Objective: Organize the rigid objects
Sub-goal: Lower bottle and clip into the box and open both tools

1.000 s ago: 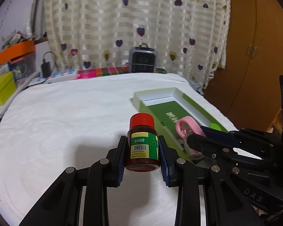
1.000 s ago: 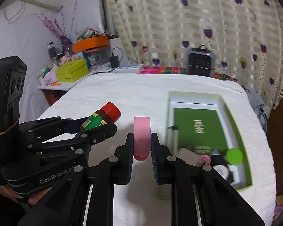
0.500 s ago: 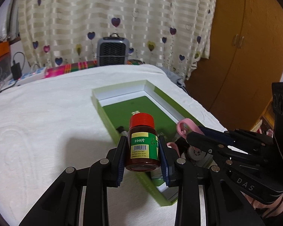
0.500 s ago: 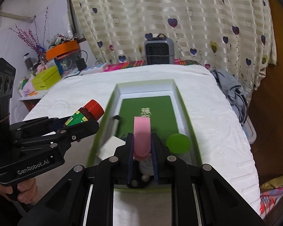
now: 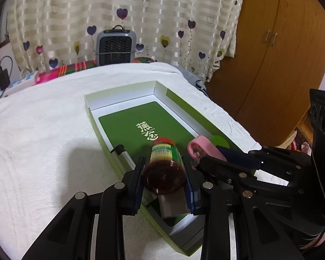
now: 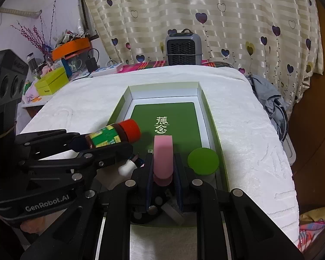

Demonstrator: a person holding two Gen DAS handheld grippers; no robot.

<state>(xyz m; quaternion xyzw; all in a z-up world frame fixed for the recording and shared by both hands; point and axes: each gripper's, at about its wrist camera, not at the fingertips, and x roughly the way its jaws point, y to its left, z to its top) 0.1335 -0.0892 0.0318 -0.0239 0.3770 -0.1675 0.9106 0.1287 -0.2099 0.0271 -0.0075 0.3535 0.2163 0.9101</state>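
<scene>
Both tongs hang over the near end of the green box point(image 6: 208, 108) on the white-covered bench. The left tongs point(image 5: 164, 173) clamp a brown bottle point(image 5: 163, 171), tipped forward with its red cap toward the box floor. The right tongs point(image 6: 163, 169) are shut on a pink clip point(image 6: 163, 156) pointing along the box.

The words "GenRobot.AI" are printed in pale letters on the black body of the left gripper point(image 6: 110, 149). Big pale Chinese signs, "蕉恋" as far as can be read, are printed on the green card point(image 6: 175, 119) that lies in the green box point(image 6: 214, 130). More small signs are seen on the bottle's label point(image 6: 106, 137), but they are too blurred to be read.
</scene>
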